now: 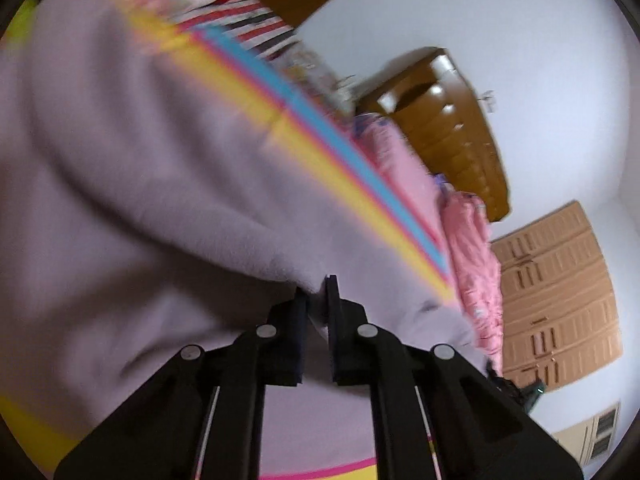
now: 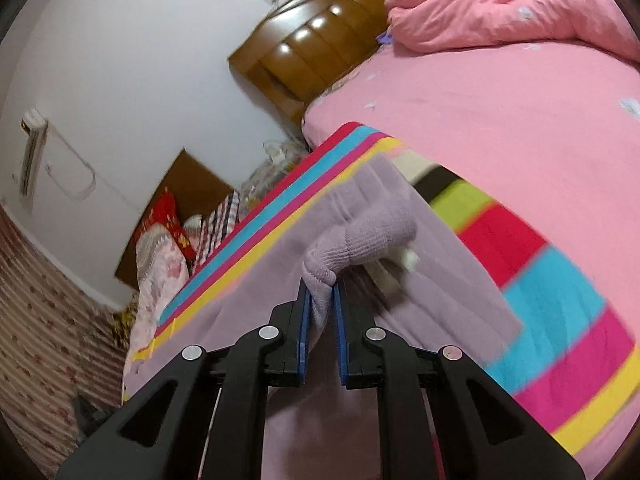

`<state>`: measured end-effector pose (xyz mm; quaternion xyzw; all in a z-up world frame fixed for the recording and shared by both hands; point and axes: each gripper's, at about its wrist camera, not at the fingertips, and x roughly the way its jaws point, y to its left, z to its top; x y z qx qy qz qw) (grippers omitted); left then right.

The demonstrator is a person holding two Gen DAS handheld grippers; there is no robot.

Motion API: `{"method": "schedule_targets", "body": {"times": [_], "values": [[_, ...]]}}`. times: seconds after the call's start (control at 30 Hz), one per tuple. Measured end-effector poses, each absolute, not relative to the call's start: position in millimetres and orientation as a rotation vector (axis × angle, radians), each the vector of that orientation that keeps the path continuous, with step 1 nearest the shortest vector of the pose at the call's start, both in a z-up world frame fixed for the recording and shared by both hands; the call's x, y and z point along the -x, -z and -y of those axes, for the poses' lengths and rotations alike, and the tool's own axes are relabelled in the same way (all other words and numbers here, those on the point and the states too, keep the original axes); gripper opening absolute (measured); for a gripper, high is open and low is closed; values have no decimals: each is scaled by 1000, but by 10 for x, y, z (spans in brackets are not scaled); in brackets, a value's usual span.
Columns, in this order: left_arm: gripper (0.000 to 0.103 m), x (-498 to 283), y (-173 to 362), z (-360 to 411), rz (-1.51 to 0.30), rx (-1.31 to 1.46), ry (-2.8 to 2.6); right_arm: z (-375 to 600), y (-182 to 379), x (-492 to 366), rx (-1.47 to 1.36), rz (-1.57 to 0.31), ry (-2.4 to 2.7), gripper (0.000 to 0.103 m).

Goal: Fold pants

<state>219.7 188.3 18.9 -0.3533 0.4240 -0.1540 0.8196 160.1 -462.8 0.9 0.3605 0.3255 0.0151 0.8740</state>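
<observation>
Lilac fleece pants (image 1: pixel 132 184) fill most of the left wrist view, blurred, spreading ahead and to the left of the left gripper (image 1: pixel 318 292). Its fingers (image 1: pixel 296 320) stand narrow, nearly closed, with a fold of the lilac cloth pinched between their tips. To the right of those fingers run the yellow, pink and blue bands of a striped blanket (image 1: pixel 320 136), and beyond it a pink bed (image 1: pixel 404 168) and a rumpled pink quilt (image 1: pixel 476 264). Past the bed stand a brown headboard (image 1: pixel 452 128) and a tan wardrobe (image 1: pixel 560 292).

In the right wrist view the right gripper (image 2: pixel 319 286) has its blue-padded fingers (image 2: pixel 304 320) drawn narrow on a ribbed end of the pants (image 2: pixel 360 236), which bunches up just ahead of the tips. The rest of the pants lies flat on the striped blanket (image 2: pixel 560 292) under and beside the fingers, with a white tag (image 2: pixel 410 258) just right of the bunch. The blanket lies on the pink bed (image 2: pixel 500 112), well ahead; the quilt (image 2: pixel 500 8) is heaped at the far end by the headboard (image 2: pixel 320 36). Left of the fingers, past the bed's edge, are cushions (image 2: pixel 168 224) and a wall air conditioner (image 2: pixel 32 152).
</observation>
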Motion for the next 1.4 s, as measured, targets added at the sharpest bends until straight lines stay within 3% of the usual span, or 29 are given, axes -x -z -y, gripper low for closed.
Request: {"method": "schedule_targets", "body": {"times": [0.13, 0.3, 0.37, 0.5, 0.7, 0.97, 1.1, 1.37, 1.4], "values": [[2, -2692, -770, -1876, -846, 785, 393, 4709, -577, -1956, -740, -637, -60, 12], [2, -2095, -1437, -1900, -490, 640, 539, 4650, -913, -1456, -657, -425, -126, 12], [3, -1752, -1286, -1874, -480, 536, 538, 4657, -750, -1226, -631, -423, -115, 12], [3, -1451, -557, -1792, -659, 483, 509, 4646, -112, -1018, -628, -572, -72, 12], [3, -1394, 330, -1877, -842, 585, 411, 4724, 584, -770, -717, -691, -34, 12], [3, -1176, -34, -1829, -732, 536, 373, 4716, 546, -701, -751, -664, -67, 12], [3, -1241, 249, -1871, -807, 582, 320, 4802, 906, -765, -872, -708, -74, 9], [3, -1191, 385, -1975, -843, 605, 298, 4858, 840, -802, -885, -732, -73, 9], [7, -1183, 399, -1979, -848, 609, 296, 4849, 831, -790, -875, -727, -71, 9]]}}
